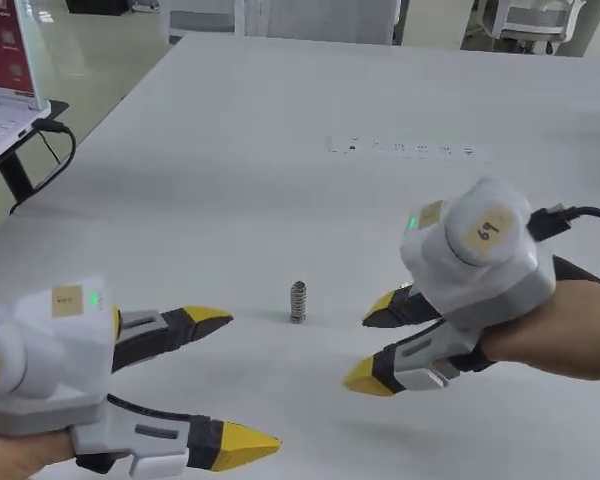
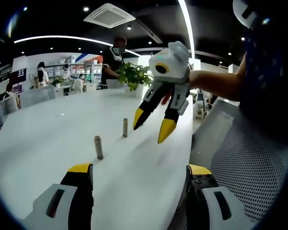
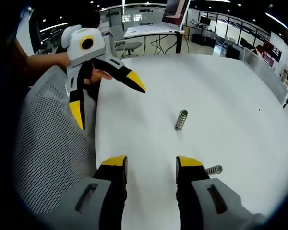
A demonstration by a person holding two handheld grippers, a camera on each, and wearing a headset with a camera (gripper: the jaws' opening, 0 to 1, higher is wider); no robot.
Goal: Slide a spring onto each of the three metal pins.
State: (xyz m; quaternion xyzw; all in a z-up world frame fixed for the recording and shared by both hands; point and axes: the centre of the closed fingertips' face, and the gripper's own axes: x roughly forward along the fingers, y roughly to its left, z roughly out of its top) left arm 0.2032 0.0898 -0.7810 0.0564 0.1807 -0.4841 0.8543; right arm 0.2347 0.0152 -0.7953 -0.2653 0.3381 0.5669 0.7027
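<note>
Steel spring upright, laptop well apart

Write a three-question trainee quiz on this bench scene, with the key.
1. True or false: the left gripper is shut.
2. In the head view the upright spring is: A) standing free between the left gripper and the right gripper; B) clamped in a gripper; C) lying flat.
3. Fill in: the left gripper view shows ___ springs standing on the table.
Key: 1 false, its jaws stand open; 2 A; 3 two, a near spring and a far spring.
</note>
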